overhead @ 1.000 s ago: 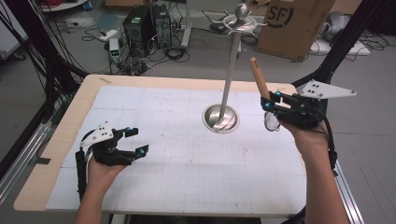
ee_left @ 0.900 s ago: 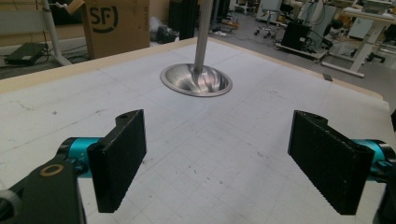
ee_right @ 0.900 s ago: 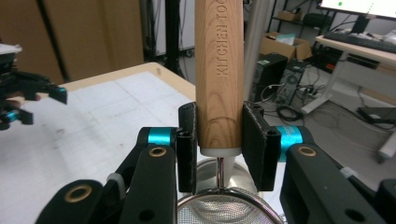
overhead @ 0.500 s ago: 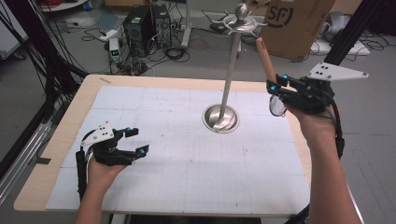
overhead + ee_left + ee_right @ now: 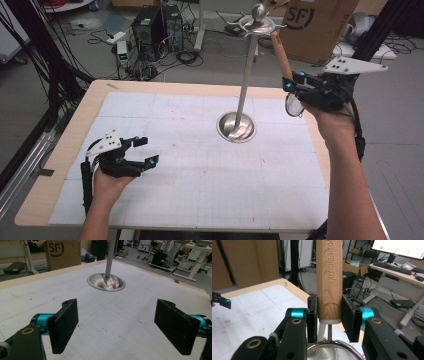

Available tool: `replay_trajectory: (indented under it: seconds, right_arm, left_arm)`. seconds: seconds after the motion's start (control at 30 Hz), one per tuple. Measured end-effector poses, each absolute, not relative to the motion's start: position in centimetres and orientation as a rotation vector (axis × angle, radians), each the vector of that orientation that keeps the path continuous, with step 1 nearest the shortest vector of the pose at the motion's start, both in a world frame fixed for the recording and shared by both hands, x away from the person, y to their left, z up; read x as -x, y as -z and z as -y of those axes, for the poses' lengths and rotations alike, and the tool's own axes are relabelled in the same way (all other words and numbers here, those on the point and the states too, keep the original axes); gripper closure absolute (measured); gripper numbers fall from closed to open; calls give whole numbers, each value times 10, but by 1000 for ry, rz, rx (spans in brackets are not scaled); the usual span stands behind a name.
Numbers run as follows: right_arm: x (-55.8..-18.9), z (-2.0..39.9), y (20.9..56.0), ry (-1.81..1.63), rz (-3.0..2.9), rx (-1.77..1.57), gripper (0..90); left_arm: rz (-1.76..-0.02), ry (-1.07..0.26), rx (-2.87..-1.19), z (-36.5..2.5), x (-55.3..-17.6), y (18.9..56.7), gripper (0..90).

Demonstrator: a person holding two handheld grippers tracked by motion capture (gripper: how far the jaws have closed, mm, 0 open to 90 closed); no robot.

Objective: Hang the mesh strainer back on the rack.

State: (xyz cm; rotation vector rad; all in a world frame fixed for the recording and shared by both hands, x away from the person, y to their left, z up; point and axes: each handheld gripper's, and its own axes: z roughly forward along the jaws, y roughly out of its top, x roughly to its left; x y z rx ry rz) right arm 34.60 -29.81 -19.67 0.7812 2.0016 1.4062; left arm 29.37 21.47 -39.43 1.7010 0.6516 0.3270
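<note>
Your right gripper is pinching a strainer by the lower end of its wooden handle, both pads pressed flat against the wood, with the mesh bowl hanging just below the jaws and the handle pointing up. In the high view the handle tilts up and leftward toward the hooked ring at the top of the metal stand, and its tip sits close to that ring, though you cannot tell from here whether they touch. The stand's round base rests on the white mat near the middle of the table, with its pole rising straight up, so the hooks lie up and to the left of your right hand. This looks like a hanging move, and the handle end would have to meet a hook; no hanging loop is visible. Your left gripper rests low over the mat at the near left, jaws spread wide with nothing between them, well apart from the stand. Nothing hangs on the hooks that you can make out.
</note>
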Motion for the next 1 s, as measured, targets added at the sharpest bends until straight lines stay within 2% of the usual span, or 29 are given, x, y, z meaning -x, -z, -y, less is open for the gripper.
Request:
replay_trajectory:
  seconds: [1.0]
  right_arm:
    - [-362, 289, 203, -1370, -2015, -840, 685]
  left_arm:
    - [-661, -329, -1694, -217, -294, 394, 199]
